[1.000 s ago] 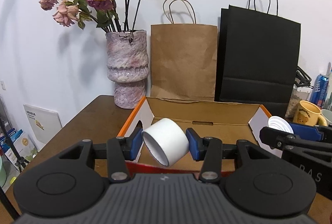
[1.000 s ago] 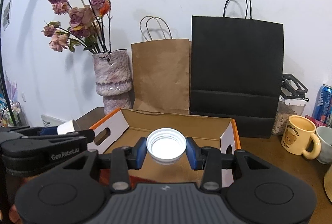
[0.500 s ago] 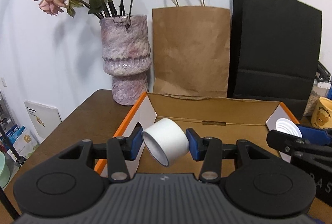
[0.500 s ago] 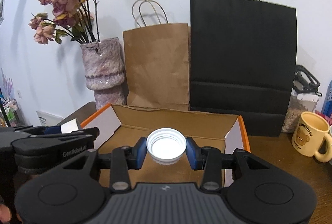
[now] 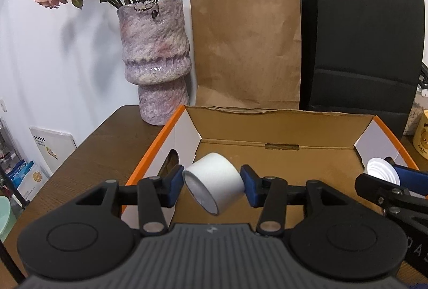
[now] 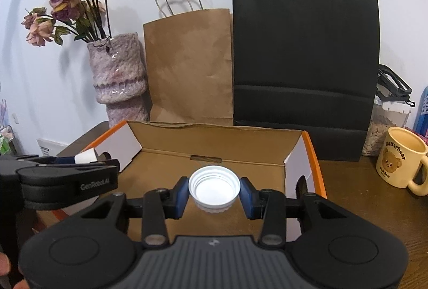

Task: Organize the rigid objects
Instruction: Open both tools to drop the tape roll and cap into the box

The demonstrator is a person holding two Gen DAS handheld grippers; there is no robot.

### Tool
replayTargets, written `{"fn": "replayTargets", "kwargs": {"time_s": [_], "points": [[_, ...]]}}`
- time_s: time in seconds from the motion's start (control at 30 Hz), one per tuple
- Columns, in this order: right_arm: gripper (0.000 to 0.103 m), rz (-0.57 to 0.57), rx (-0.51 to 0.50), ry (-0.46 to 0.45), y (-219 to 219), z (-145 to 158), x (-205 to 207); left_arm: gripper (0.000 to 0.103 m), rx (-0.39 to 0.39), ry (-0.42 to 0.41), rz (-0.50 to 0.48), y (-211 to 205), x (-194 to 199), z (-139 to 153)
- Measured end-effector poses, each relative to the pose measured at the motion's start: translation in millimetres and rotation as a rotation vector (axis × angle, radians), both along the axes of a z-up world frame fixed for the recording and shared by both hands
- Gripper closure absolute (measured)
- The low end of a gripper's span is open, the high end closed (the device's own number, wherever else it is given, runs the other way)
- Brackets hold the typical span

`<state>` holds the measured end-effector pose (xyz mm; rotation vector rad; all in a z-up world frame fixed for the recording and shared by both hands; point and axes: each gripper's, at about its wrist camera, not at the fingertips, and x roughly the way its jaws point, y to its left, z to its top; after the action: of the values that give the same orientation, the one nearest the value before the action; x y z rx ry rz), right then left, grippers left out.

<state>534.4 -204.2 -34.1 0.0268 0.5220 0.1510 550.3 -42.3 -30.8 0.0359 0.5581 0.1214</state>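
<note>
My left gripper (image 5: 212, 180) is shut on a white cylinder (image 5: 214, 183), tilted, held over the left half of an open cardboard box (image 5: 281, 133) with orange edges. My right gripper (image 6: 214, 191) is shut on a white ribbed lid (image 6: 214, 187), open side facing me, held over the right half of the same box (image 6: 214, 137). The right gripper and the lid (image 5: 381, 174) show at the right edge of the left wrist view. The left gripper and the cylinder (image 6: 85, 157) show at the left of the right wrist view. The box floor looks bare.
Behind the box stand a purple vase with dried roses (image 5: 153, 59), a brown paper bag (image 5: 246, 45) and a black paper bag (image 6: 305, 56). A yellow bear mug (image 6: 400, 158) and a jar (image 6: 385, 128) stand right of the box on the brown table (image 5: 93, 155).
Both grippers have moved forward and lower toward the box, which now looks nearer and larger. Each keeps its hold on its object.
</note>
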Motion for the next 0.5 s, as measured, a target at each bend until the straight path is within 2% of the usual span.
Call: {"fn": "replayTargets", "kwargs": {"time_s": [0.03,0.07,0.1,0.13,0.2,0.27,0.5], "points": [[0.047,-0.007,-0.002,0.003,-0.5,0.1,0.7,0.038,0.003,-0.001,0.001,-0.3,-0.2,0.3],[0.028,-0.017,-0.004,0.003,-1.4,-0.1,0.9,0.031,0.007,-0.006,0.003,-0.4,-0.7,0.7],[0.012,-0.025,-0.006,-0.001,-2.1,0.0,0.8,0.017,0.013,-0.013,0.005,-0.6,-1.4,1.2],[0.009,-0.036,-0.01,-0.006,-2.7,0.2,0.5,0.007,0.02,-0.023,0.007,-0.8,-2.2,2.0],[0.003,-0.053,-0.012,-0.009,-4.7,0.8,0.4,0.0,0.033,-0.035,0.017,-1.3,-3.3,3.5],[0.0,-0.063,-0.004,-0.007,-7.2,0.9,1.1,0.0,0.033,-0.042,0.015,-0.9,-3.9,5.3],[0.0,-0.064,-0.004,-0.002,-8.7,0.6,1.8,0.0,0.034,-0.045,0.017,-0.5,-5.2,7.4]]}}
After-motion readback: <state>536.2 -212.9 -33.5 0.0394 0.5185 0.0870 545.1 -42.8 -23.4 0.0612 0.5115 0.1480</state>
